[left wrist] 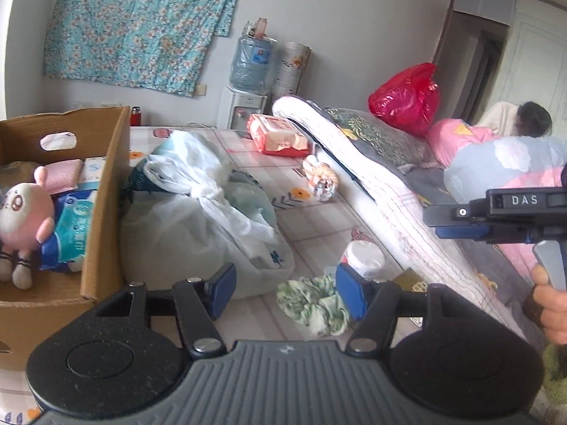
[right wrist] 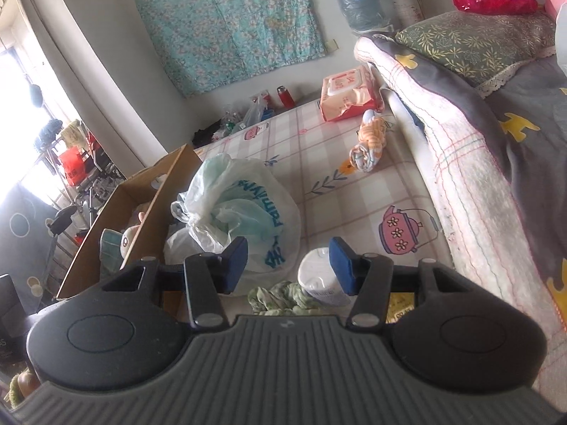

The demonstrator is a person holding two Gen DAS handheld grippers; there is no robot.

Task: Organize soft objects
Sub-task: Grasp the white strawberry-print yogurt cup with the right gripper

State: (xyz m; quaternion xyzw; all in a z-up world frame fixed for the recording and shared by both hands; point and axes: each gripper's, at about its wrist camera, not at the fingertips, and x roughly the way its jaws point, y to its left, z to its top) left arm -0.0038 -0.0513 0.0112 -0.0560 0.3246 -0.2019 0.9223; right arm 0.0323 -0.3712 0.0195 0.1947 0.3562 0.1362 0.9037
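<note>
Two wrist fisheye views, both angled down over a checked mattress cover [left wrist: 312, 219].

Each view is taken from behind its own blue-padded fingers, low and near the surface. The cardboard box [left wrist: 102, 191] is seen close at the left in the left view; the bed edge [right wrist: 471, 191] fills the right view's right side. The white plastic bag [right wrist: 248, 212] and green cloth [left wrist: 315, 304] are shared.
</note>
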